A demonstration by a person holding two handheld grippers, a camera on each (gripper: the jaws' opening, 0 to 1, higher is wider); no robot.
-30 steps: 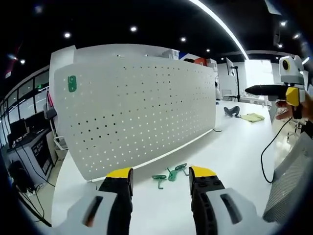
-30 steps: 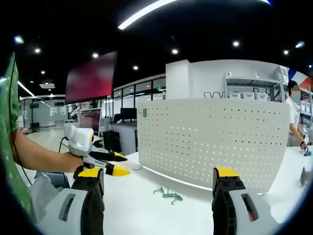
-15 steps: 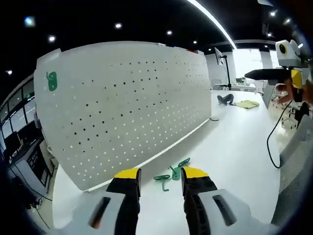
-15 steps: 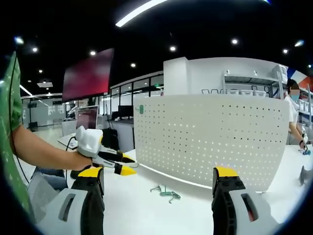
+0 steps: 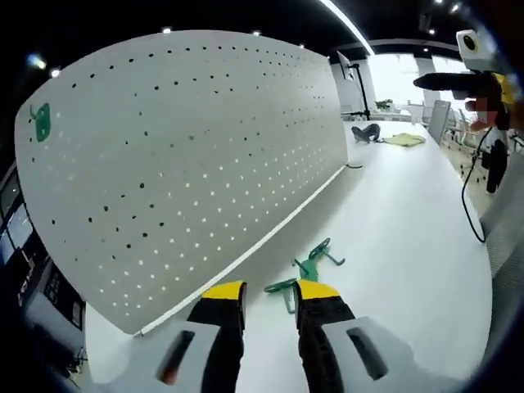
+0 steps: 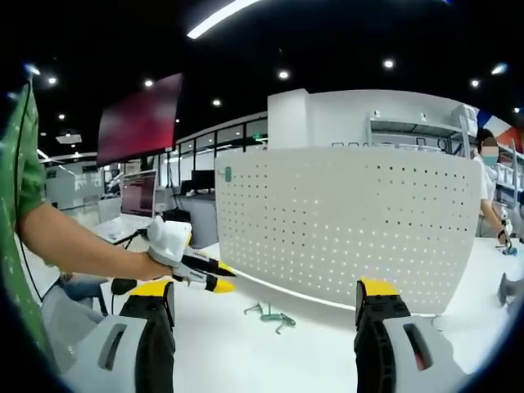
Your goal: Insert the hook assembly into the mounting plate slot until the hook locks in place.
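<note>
Hooks [image 5: 307,268], green, lie on the white bench [image 5: 409,237] just beyond the left hand-held gripper [image 5: 272,291], at twelve to one o'clock from its tips, long axis running toward two o'clock, near the foot of the pegboard plate [image 5: 188,147]; its jaws stand narrowly parted, empty; the right hand-held gripper [image 6: 266,288] is wide open, empty, well apart from them, so the left is nearer.

Left gripper [image 5: 271,292] low, jaws narrowly parted, right gripper [image 6: 264,298] raised, jaws wide
</note>
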